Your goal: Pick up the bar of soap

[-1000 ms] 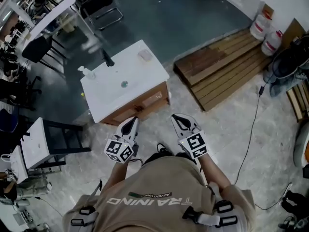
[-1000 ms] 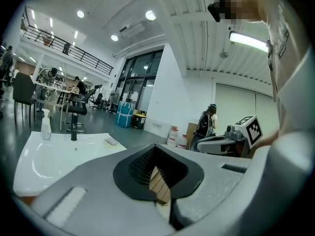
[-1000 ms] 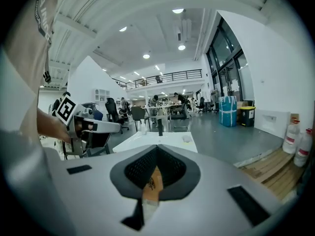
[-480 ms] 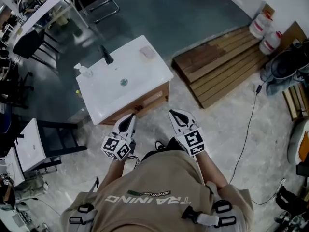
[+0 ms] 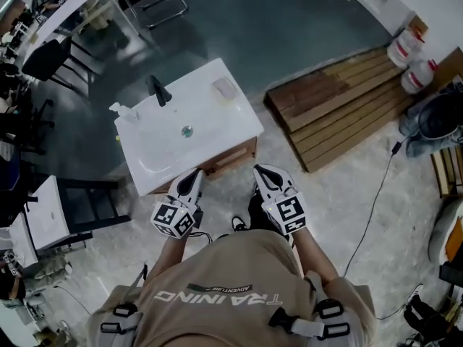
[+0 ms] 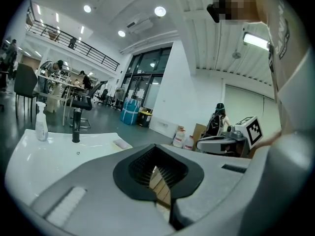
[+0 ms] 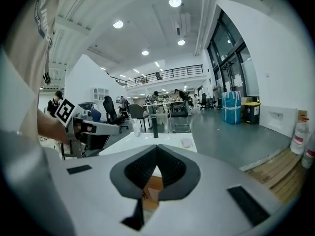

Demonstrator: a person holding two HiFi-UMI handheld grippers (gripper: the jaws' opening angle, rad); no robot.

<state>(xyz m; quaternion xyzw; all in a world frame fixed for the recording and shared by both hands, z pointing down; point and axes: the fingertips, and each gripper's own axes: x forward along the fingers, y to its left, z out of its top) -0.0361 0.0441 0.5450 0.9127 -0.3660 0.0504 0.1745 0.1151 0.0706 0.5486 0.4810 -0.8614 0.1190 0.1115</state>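
Observation:
The bar of soap [image 5: 223, 87] is a pale pink block lying on the far right corner of a white sink top [image 5: 155, 161]; it also shows in the left gripper view [image 6: 120, 144] and the right gripper view [image 7: 186, 142]. My left gripper [image 5: 194, 176] hangs at the sink's near edge, its jaws [image 6: 155, 145] shut and empty. To its right, my right gripper [image 5: 262, 172] is level with it, also shut [image 7: 156, 146] with nothing held. Both point toward the sink, well short of the soap.
A black faucet [image 5: 159, 89] and a clear dispenser bottle [image 5: 124, 110] stand at the sink's back, with a drain [image 5: 187, 130] in the basin. A wooden pallet [image 5: 340, 110] lies to the right, white jugs [image 5: 412, 56] beyond it. A white side table [image 5: 43, 219] stands at the left.
Both grippers have moved forward together and now reach the sink's near edge. Their jaws have stayed shut.

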